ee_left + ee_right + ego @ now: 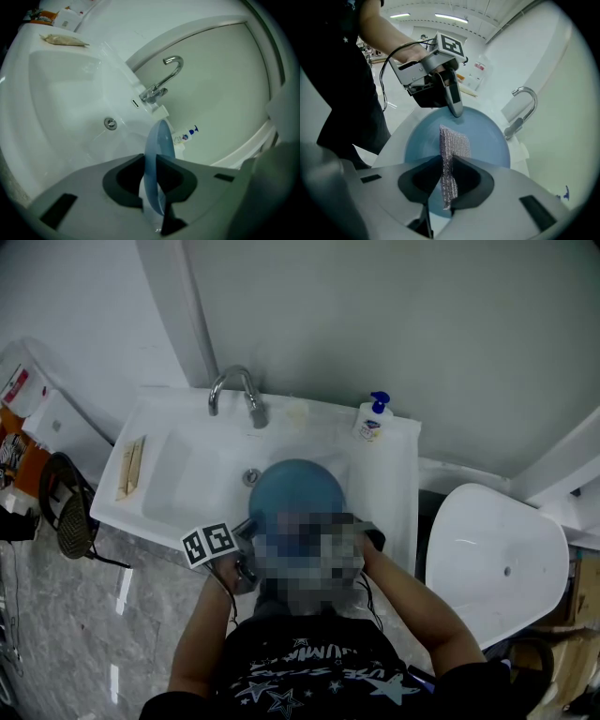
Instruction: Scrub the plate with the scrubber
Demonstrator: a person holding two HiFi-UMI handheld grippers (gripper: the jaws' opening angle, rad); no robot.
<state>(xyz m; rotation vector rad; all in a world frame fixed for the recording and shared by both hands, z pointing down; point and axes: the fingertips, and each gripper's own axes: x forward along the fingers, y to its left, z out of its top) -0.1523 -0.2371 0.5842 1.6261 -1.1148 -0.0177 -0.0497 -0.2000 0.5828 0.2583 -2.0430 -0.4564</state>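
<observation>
A round blue plate (296, 486) is held over the white sink (159, 432). In the left gripper view the plate (159, 138) stands edge-on between the jaws, and my left gripper (150, 161) is shut on its rim. The right gripper view shows that gripper (453, 101) clamping the plate's (487, 136) far edge, its marker cube on top. My right gripper (449, 164) is shut on a silvery mesh scrubber (452, 145), which lies against the plate's face. In the head view a mosaic patch hides most of both grippers; only the left one's marker cube (208, 543) shows.
A chrome faucet (234, 390) rises at the sink's back edge, with the drain (251, 476) below it. A soap pump bottle (373, 418) stands at the back right corner. Wooden sticks (131, 465) lie on the left ledge. A white oval fixture (497, 554) stands to the right.
</observation>
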